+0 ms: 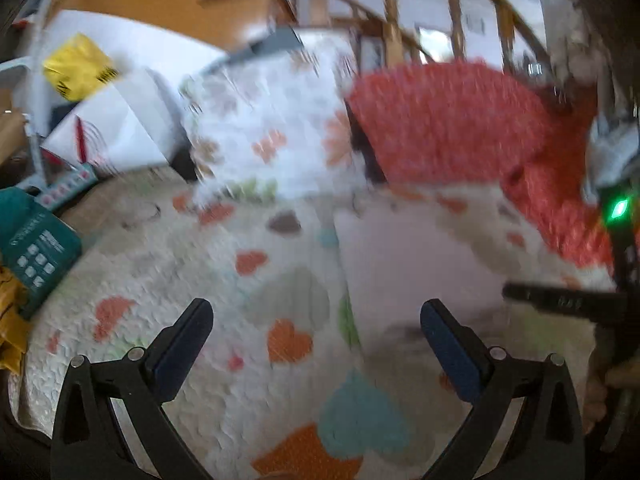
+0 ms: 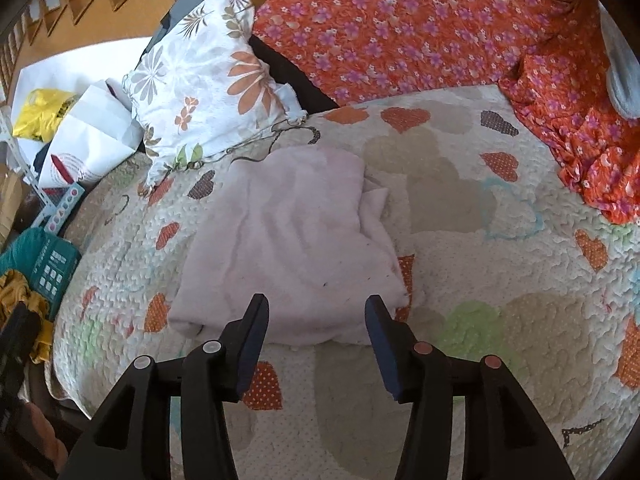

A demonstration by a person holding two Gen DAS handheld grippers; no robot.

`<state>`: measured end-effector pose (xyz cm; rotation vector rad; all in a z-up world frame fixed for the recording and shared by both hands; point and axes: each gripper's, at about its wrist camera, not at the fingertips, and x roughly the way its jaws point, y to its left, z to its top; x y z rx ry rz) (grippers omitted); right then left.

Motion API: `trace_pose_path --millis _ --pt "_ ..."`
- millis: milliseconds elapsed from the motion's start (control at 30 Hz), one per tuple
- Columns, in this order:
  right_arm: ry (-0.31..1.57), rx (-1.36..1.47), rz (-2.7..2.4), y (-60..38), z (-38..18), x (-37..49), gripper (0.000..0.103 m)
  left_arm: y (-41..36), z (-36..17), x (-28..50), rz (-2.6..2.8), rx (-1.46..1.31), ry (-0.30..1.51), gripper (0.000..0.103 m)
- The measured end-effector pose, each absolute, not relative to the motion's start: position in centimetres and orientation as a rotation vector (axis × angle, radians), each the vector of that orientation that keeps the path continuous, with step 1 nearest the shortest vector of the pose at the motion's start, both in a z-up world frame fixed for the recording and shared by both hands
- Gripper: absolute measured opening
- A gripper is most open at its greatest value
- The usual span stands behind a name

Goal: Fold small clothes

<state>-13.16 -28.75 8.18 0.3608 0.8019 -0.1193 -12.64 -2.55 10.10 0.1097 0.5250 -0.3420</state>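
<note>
A pale pink garment (image 2: 296,240) lies folded on the heart-patterned quilt (image 2: 500,264). In the right wrist view my right gripper (image 2: 318,312) hovers over the garment's near edge, jaws partly apart, nothing pinched between its pads. The left wrist view is blurred: the pink garment (image 1: 404,256) shows to the right of centre. My left gripper (image 1: 316,320) stands wide open above the quilt (image 1: 192,280), left of the garment, and holds nothing. The other gripper's black finger (image 1: 560,300) enters that view from the right.
A flowered white cushion (image 2: 204,76) leans at the quilt's far left corner. An orange flowered cloth (image 2: 400,24) covers the back and right. White paper bags (image 2: 92,136), a yellow bag (image 2: 40,112) and a teal box (image 2: 52,268) crowd the left side. Wooden stairs rise behind.
</note>
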Motion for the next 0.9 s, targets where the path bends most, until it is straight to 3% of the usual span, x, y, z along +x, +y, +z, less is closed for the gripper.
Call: trace_pose_path --millis 900 --pt "0.880 0.230 -0.131 -26.0 4.9 -11.7 0.062 -3.5 3.2 -7.9 -0.230 0.173 0.791 0.103"
